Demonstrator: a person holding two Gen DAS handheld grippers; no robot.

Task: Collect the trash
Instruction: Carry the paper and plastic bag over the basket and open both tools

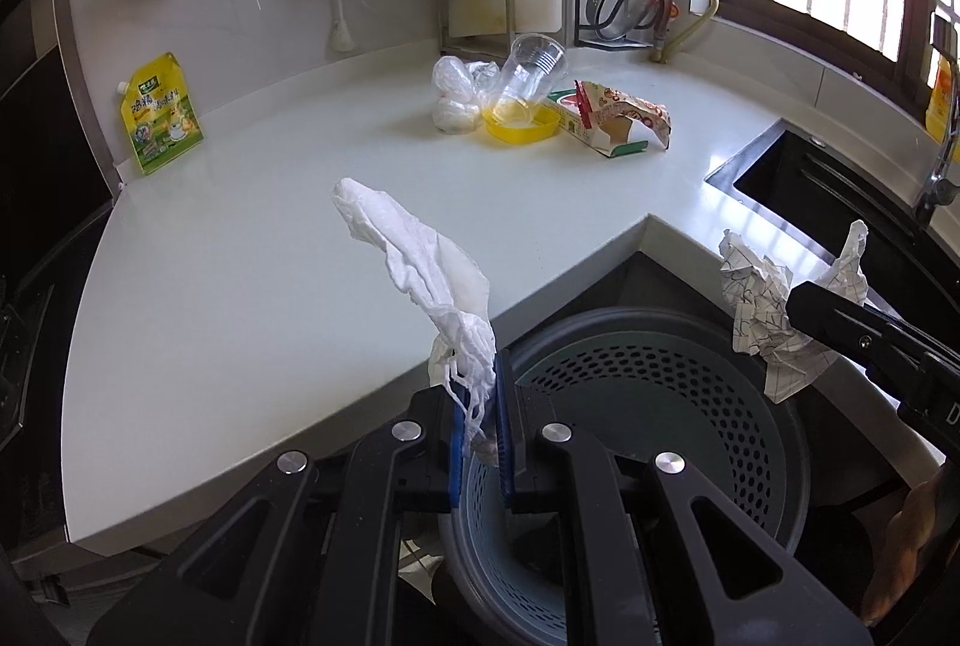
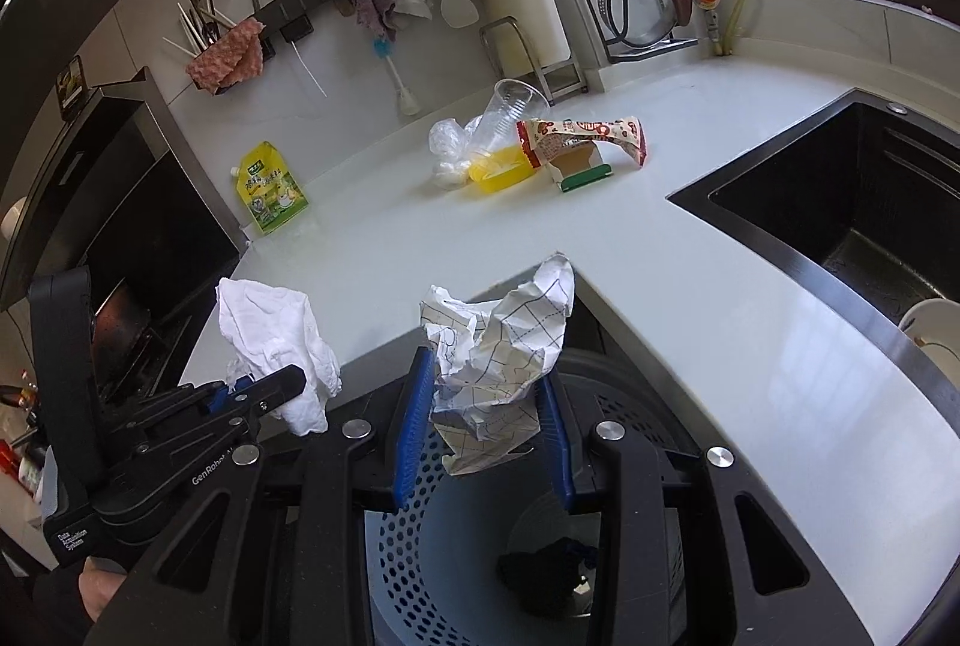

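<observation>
My left gripper (image 1: 480,406) is shut on a white crumpled tissue (image 1: 414,256) and holds it over the near rim of a perforated trash bin (image 1: 708,406) below the counter corner. It also shows in the right wrist view (image 2: 264,391) with the tissue (image 2: 276,340). My right gripper (image 2: 486,406) is shut on a crumpled grid-lined paper (image 2: 498,352) above the bin (image 2: 408,544). That paper also shows in the left wrist view (image 1: 762,304). A dark scrap (image 2: 546,568) lies on the bin's bottom.
On the white counter (image 1: 252,250) stands a pile: a clear plastic cup (image 1: 531,70), a yellow dish (image 1: 519,121), plastic bags (image 1: 459,91), a snack wrapper and carton (image 1: 618,118). A yellow pouch (image 1: 159,112) leans at the left. A black sink (image 2: 840,202) is at the right.
</observation>
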